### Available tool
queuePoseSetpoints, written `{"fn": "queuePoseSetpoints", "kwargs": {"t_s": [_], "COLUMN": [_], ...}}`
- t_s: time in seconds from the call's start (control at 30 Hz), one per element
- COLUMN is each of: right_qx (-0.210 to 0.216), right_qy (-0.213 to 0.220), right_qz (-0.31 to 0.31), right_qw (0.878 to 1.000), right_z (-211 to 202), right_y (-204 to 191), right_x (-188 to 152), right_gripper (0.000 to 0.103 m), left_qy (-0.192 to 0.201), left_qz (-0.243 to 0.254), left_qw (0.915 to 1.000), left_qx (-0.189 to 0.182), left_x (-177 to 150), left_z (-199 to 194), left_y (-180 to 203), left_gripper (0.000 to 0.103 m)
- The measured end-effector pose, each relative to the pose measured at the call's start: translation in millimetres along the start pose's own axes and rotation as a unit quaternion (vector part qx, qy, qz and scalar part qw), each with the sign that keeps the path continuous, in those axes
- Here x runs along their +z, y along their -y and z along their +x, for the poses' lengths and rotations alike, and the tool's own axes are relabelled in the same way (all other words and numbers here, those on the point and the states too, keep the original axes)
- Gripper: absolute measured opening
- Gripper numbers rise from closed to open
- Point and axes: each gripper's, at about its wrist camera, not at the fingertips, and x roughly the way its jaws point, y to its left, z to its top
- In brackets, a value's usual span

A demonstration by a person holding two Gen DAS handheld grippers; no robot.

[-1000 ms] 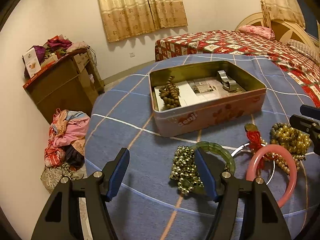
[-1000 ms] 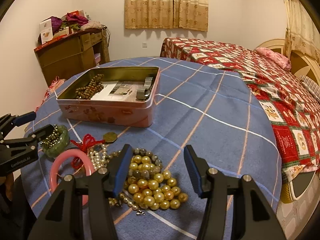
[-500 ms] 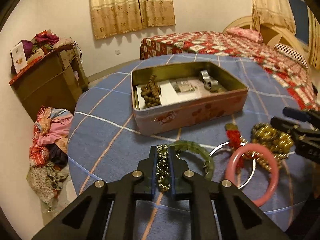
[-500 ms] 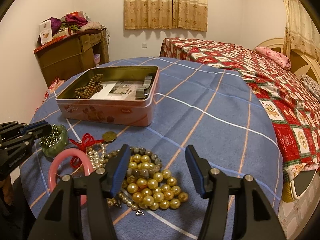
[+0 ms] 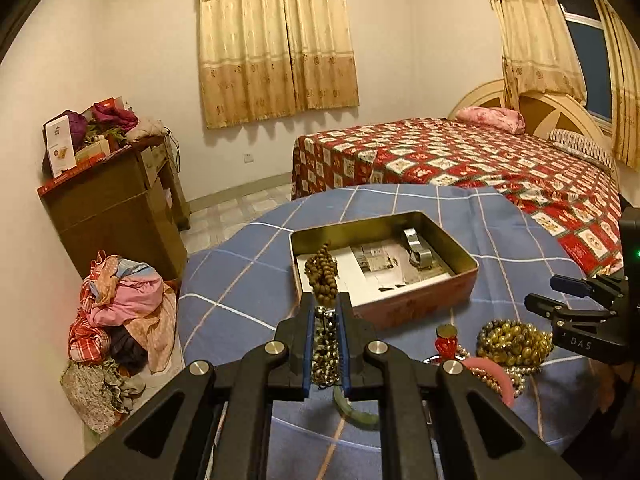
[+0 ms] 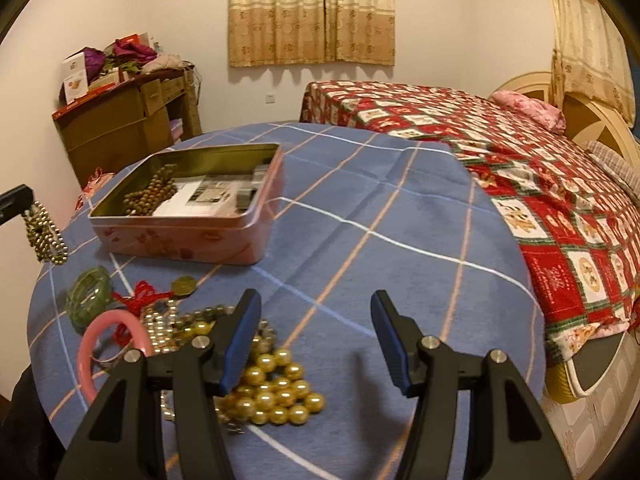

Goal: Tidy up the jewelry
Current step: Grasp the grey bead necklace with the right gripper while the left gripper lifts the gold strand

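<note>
The left gripper [image 5: 326, 344] is clamped on a bunch of small silver-gold beads [image 5: 325, 354], which hangs clear of the table [image 6: 400, 216] in the right wrist view, off the table's near left edge; the right gripper [image 6: 316, 344] stands wide apart with nothing between its fingers, low over the near part of the table.

Between the held beads and the pink tin box [image 6: 192, 240] lie a green bangle [image 6: 89, 294], a red knotted cord with a brass coin [image 6: 183, 286], a pink bangle [image 6: 94, 344] and a heap of large gold pearls [image 6: 276, 392] just under the right gripper's left finger; smaller pale beads are tangled among them. The tin is open, and holds a brown wooden bead string [image 5: 322, 276] at its left end, a printed sheet and a metal watch-like band [image 5: 416, 246] at its right end; its near wall stands between the beads and its inside.

The table is round, draped in blue cloth with white and orange lines; its right and far parts are bare. Beyond it to the right is a bed [image 5: 460, 156] with a red patterned cover, its corner close to the table's far edge; curtains [image 5: 276, 40] hang on the far wall; at far left a brown cabinet [image 5: 112, 208] is piled with things, and a heap of clothes [image 5: 120, 312] lies on the floor near the table's left edge.
</note>
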Motion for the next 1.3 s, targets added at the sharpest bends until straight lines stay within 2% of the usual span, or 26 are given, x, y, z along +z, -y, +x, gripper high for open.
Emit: {"fn": "queuePoseSetpoints", "kwargs": {"t_s": [0.17, 0.37, 0.67, 0.8, 0.9, 1.07, 1.13, 1.17, 1.23, 1.3], "right_qx": [-0.003, 0.023, 0.044, 0.062, 0.076, 0.096, 0.102, 0.100, 0.098, 0.098], "right_qy": [-0.004, -0.017, -0.038, -0.049, -0.059, -0.076, -0.075, -0.073, -0.067, -0.063], "right_qz": [0.008, -0.009, -0.017, -0.023, -0.029, -0.024, -0.028, -0.030, -0.036, -0.036], "right_qw": [1.000, 1.000, 0.998, 0.997, 0.995, 0.992, 0.992, 0.992, 0.992, 0.993], "right_z": [-2, -1, 10, 14, 16, 22, 21, 20, 18, 16], "right_y": [9, -6, -18, -22, -25, -25, -28, -30, -33, -34], "right_x": [-3, -9, -14, -11, -8, -7, -7, -8, -9, -9], "right_gripper": [0.060, 0.060, 0.052, 0.038, 0.031, 0.029, 0.019, 0.019, 0.011, 0.011], "left_qy": [0.003, -0.011, -0.027, -0.028, -0.028, -0.029, -0.029, -0.029, -0.029, -0.029], "left_qz": [-0.009, -0.019, -0.021, -0.020, -0.020, -0.020, -0.021, -0.021, -0.023, -0.024], "left_qw": [0.9998, 0.9994, 0.9992, 0.9992, 0.9992, 0.9991, 0.9991, 0.9991, 0.9991, 0.9990], "left_qx": [0.017, 0.026, 0.022, 0.022, 0.022, 0.022, 0.022, 0.022, 0.023, 0.023], "left_x": [-3, -12, -21, -21, -21, -20, -20, -21, -21, -22], "left_z": [1, 12, 23, 24, 24, 24, 24, 25, 25, 25], "left_y": [-13, -23, -24, -23, -23, -24, -24, -23, -23, -23], "left_gripper": [0.009, 0.009, 0.009, 0.009, 0.009, 0.009, 0.009, 0.009, 0.009, 0.009]}}
